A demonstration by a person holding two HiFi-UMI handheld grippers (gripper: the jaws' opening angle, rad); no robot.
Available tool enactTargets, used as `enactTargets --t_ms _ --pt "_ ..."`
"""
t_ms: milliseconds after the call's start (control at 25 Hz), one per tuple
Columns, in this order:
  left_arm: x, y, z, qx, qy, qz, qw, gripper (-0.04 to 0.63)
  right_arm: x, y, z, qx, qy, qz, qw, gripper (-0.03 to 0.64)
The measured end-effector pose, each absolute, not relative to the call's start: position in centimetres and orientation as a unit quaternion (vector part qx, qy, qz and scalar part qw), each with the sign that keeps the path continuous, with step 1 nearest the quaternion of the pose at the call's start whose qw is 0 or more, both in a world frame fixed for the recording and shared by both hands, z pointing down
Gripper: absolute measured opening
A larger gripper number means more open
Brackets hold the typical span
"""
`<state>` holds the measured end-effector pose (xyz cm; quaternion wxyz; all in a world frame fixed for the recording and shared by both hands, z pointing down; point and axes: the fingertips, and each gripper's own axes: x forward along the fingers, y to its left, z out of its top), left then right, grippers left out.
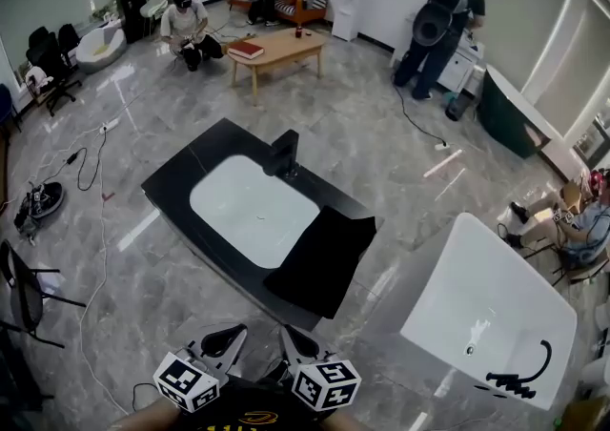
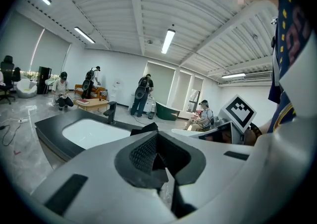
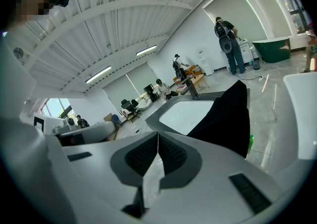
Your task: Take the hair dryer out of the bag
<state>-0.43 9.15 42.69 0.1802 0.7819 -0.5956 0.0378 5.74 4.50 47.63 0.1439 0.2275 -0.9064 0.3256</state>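
A black bag (image 1: 322,257) lies flat on the right end of a black counter (image 1: 205,157), draped over its near edge. The same bag (image 2: 148,129) peeks above the jaws in the left gripper view and fills the right middle of the right gripper view as a dark sheet (image 3: 225,119). No hair dryer shows in any view. My left gripper (image 1: 232,332) and right gripper (image 1: 291,334) hover side by side at the bottom of the head view, short of the counter and apart from the bag. Both are shut with nothing between the pads (image 2: 143,151) (image 3: 171,153).
A white sink (image 1: 250,210) with a black faucet (image 1: 284,154) is set in the counter. A white basin (image 1: 491,324) stands on the floor at right. Cables (image 1: 91,162) trail at left. A wooden table (image 1: 276,48) and people stand far back.
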Motion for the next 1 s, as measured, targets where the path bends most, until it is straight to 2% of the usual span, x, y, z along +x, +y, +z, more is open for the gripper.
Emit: enactTargets --t_ms 320,560,720,1000 --pt "0.4 5.2 42.0 0.795 -0.582 0.042 0.165 0.003 8.5 0.6 47.7 0.269 -0.893 0.34 0.121 0.009" --pt "-3.4 1.2 42.0 0.801 -0.575 0.05 0.159 0.004 9.6 -3.8 44.5 0.327 -0.904 0.266 0.078 0.009" --pt "-5.0 -2.4 44.2 0.823 -0.541 0.101 0.143 0.005 10.3 -6.3 45.8 0.373 -0.879 0.284 0.084 0.009" --pt "-3.3 -7.1 50.9 0.881 -0.407 0.222 0.099 0.005 11.4 -7.3 49.1 0.439 -0.829 0.334 0.089 0.009"
